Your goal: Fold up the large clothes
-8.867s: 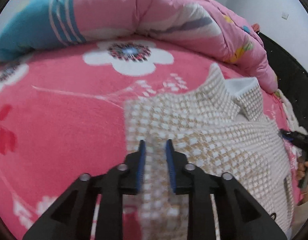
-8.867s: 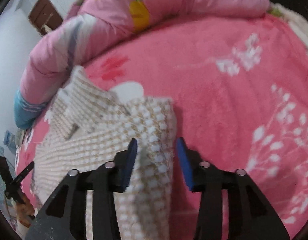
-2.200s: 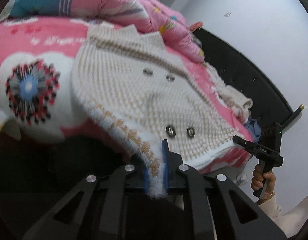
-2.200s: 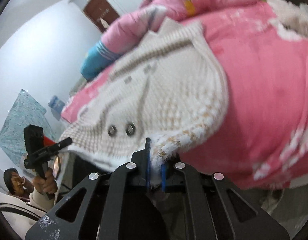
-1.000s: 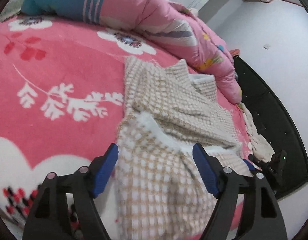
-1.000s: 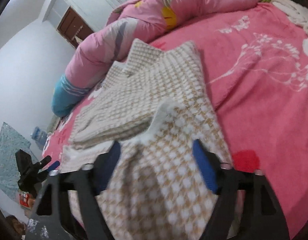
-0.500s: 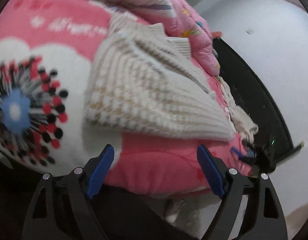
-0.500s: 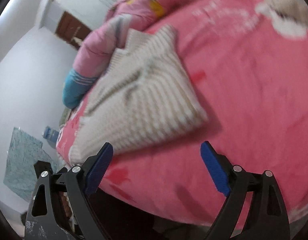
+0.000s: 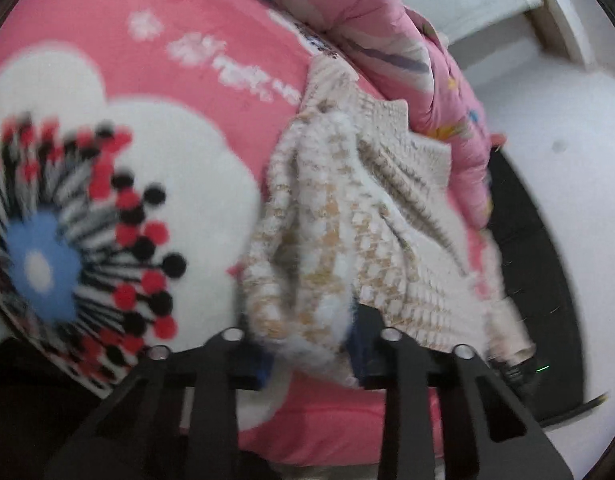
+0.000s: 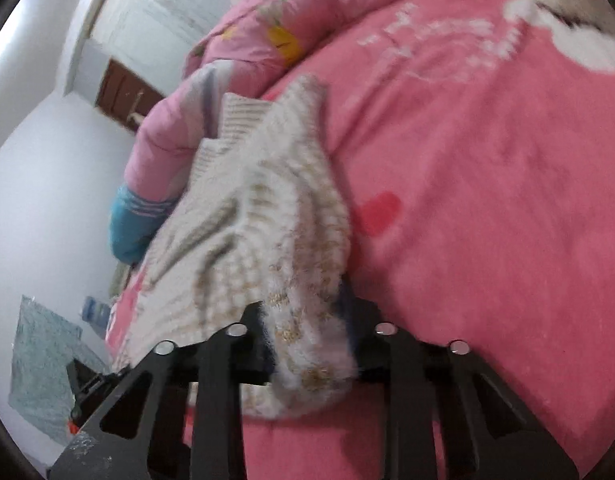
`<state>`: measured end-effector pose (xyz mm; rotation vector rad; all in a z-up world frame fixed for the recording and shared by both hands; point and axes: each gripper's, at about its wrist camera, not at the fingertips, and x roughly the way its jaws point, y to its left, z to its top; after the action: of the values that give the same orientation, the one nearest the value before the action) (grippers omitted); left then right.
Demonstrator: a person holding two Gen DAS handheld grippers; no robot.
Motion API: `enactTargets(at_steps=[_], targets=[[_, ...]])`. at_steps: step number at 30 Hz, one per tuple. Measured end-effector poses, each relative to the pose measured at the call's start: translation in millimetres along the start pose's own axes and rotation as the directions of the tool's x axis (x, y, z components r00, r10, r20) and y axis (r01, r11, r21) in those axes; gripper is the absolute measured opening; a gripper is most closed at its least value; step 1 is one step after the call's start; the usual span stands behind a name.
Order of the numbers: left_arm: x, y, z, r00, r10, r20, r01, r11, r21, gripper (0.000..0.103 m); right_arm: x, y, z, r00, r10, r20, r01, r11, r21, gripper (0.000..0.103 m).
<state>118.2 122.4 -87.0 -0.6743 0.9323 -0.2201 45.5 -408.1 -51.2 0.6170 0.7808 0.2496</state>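
1. The left tongs (image 9: pixel 309 354) sit at the bottom of the left wrist view, their jaws closing on a bunched near edge of the cream-and-tan knitted cardigan (image 9: pixel 347 236); fabric fills the gap between the blue pads, which look pressed into it.
2. The right tongs (image 10: pixel 311 354) mirror this in the right wrist view: jaws closing, with a fluffy folded corner of the cardigan (image 10: pixel 263 236) wedged between them and spilling over the near side.
3. Both tongs point down at a slant toward the bed's near edge, one at each near corner of the garment.
4. The cardigan lies folded and rumpled on the pink floral blanket (image 9: pixel 211 12), its gripped edge at the mattress edge and pulled into ridges running away from the tongs.
5. Its far end, with the ribbed collar, lies against a rolled pink quilt (image 10: pixel 267 12) at the far side of the bed.
6. Beyond are white walls and a brown door (image 10: pixel 123 92). Both views are blurred.
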Motion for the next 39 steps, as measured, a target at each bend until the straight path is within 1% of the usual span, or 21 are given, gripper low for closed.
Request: enactTargets(at_steps=[2, 4, 6, 8, 12, 14, 15, 16, 17, 18, 19, 21, 22, 25, 28, 30, 32, 34, 36, 37, 39], targets=[[-13, -24, -1, 0.997, 0.06, 0.045, -0.064, 0.992, 0.112, 0.014, -18, 14, 5, 0.999, 0.004, 0.044, -0.002, 0.999, -0.046, 0.015], [-35, -40, -5, 0.991, 0.084, 0.103, -0.103, 0.976, 0.191, 0.012, -36, 23, 5, 0.997, 0.014, 0.071, -0.008, 0.997, -0.073, 0.013], [-49, -49, -7, 0.986, 0.108, 0.127, -0.133, 0.97, 0.205, 0.01, -51, 31, 2, 0.996, 0.028, 0.085, -0.02, 0.996, -0.09, 0.013], [-65, -53, -12, 0.984, 0.099, 0.148, -0.131, 0.967, 0.221, 0.01, -69, 31, -8, 0.995, 0.039, 0.096, -0.03, 0.995, -0.098, 0.013], [-91, -44, -30, 0.994, 0.024, 0.109, -0.043, 0.983, 0.181, 0.011, -79, 8, -32, 0.995, 0.073, 0.064, -0.073, 0.997, 0.001, 0.014], [-86, -28, -42, 0.998, 0.013, 0.054, -0.021, 0.988, 0.15, 0.015, -74, -16, -44, 0.997, 0.073, 0.006, -0.073, 0.996, 0.06, 0.021], [-80, -24, -45, 0.999, 0.023, 0.031, -0.028, 0.99, 0.141, 0.021, -70, -30, -50, 0.999, 0.04, -0.024, -0.038, 0.995, 0.092, 0.03], [-71, -15, -48, 0.999, 0.039, 0.003, -0.039, 0.992, 0.12, 0.022, -68, -51, -56, 0.998, -0.031, -0.056, 0.038, 0.989, 0.142, 0.034], [-63, -2, -51, 0.998, 0.061, -0.028, -0.059, 0.994, 0.088, 0.027, -70, -63, -57, 0.998, -0.006, -0.056, 0.016, 0.983, 0.181, 0.04], [-58, 7, -53, 0.996, 0.081, -0.044, -0.078, 0.995, 0.06, 0.036, -75, -70, -58, 0.998, 0.044, -0.043, -0.033, 0.976, 0.216, 0.041], [-59, 15, -54, 0.994, 0.101, -0.037, -0.1, 0.994, 0.035, 0.039, -87, -75, -55, 0.999, 0.034, -0.022, -0.028, 0.971, 0.238, 0.043], [-71, 25, -54, 0.995, 0.095, 0.007, -0.095, 0.996, -0.003, 0.048, -105, -73, -47, 0.996, -0.083, 0.019, 0.078, 0.979, 0.19, 0.05], [-79, 30, -53, 0.995, 0.094, 0.037, -0.094, 0.995, -0.015, 0.049, -114, -69, -40, 0.988, -0.15, 0.046, 0.141, 0.976, 0.163, 0.052], [-99, 27, -46, 0.986, 0.113, 0.12, -0.115, 0.993, 0.009, 0.051, -116, -45, -24, 0.982, -0.177, 0.073, 0.17, 0.981, 0.093, 0.054], [-101, 0, -39, 0.979, 0.126, 0.161, -0.146, 0.982, 0.12, 0.053, -98, 0, -18, 0.989, -0.131, 0.071, 0.135, 0.989, -0.053, 0.066], [-93, -20, -37, 0.976, 0.142, 0.166, -0.174, 0.964, 0.199, 0.054, -75, 33, -20, 0.995, -0.092, 0.029, 0.096, 0.982, -0.162, 0.073], [-75, -41, -39, 0.978, 0.144, 0.152, -0.182, 0.944, 0.276, 0.054, -48, 70, -29, 0.994, -0.109, -0.016, 0.099, 0.946, -0.308, 0.076], [-56, -53, -38, 0.971, 0.184, 0.151, -0.224, 0.921, 0.318, 0.054, -19, 94, -37, 0.979, -0.202, -0.014, 0.176, 0.885, -0.431, 0.076], [-44, -58, -34, 0.958, 0.231, 0.167, -0.276, 0.903, 0.331, 0.054, 0, 102, -40, 0.969, -0.245, -0.038, 0.202, 0.867, -0.456, 0.076], [-41, -62, -31, 0.957, 0.231, 0.176, -0.279, 0.901, 0.333, 0.054, 11, 107, -39, 0.972, -0.217, -0.086, 0.158, 0.882, -0.445, 0.076], [-42, -71, -31, 0.967, 0.174, 0.184, -0.23, 0.907, 0.353, 0.054, 24, 122, -40, 0.975, -0.159, -0.156, 0.075, 0.894, -0.443, 0.075]])
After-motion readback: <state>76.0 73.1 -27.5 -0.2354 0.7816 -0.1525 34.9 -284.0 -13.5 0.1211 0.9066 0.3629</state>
